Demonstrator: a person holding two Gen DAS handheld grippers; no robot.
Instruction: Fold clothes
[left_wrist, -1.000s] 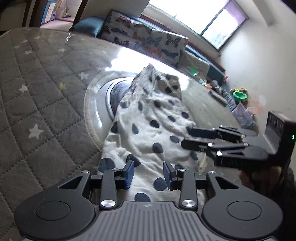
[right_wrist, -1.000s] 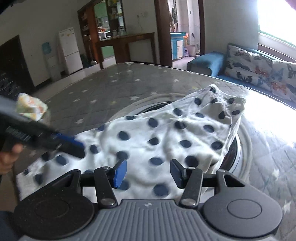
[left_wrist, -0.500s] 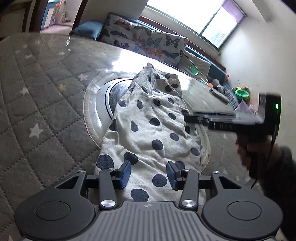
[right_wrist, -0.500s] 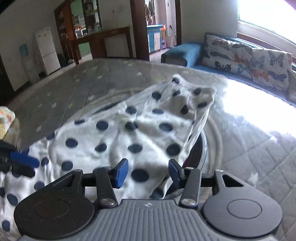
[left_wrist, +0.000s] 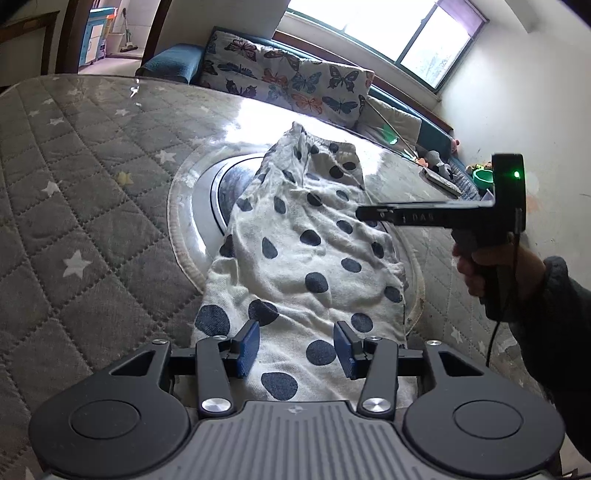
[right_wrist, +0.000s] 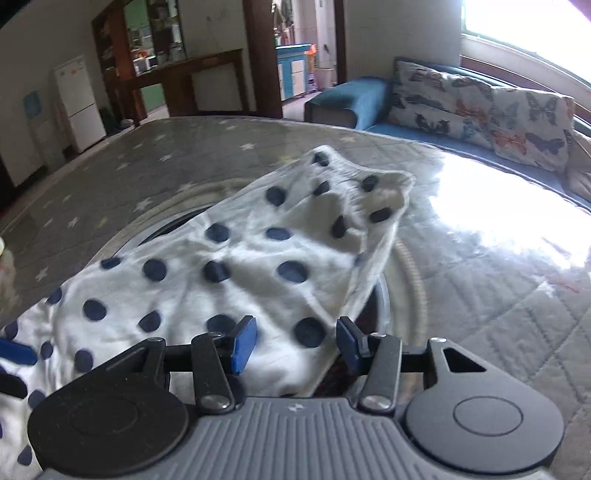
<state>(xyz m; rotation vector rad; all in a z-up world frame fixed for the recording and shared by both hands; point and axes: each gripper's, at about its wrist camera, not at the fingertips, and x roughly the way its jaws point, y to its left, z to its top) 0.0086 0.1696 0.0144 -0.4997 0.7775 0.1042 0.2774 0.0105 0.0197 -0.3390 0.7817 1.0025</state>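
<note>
A white garment with dark blue polka dots (left_wrist: 306, 254) lies spread and wrinkled over a round turntable on the table; it also shows in the right wrist view (right_wrist: 229, 266). My left gripper (left_wrist: 295, 349) is open and empty, just above the garment's near end. My right gripper (right_wrist: 295, 345) is open and empty over the garment's right edge. In the left wrist view the right gripper (left_wrist: 360, 213) shows side-on, held by a hand above the cloth's right side. A blue fingertip (right_wrist: 16, 352) of the left gripper shows at the right wrist view's left edge.
The table is covered by a grey quilted star-print cloth (left_wrist: 74, 192) under glass. The round turntable rim (left_wrist: 184, 206) lies under the garment. A sofa with butterfly cushions (left_wrist: 295, 85) runs behind. Toys and a green bowl (left_wrist: 484, 177) sit at the far right.
My right gripper has swung right, from low beside the left gripper to the garment's right side. Both stay open.
</note>
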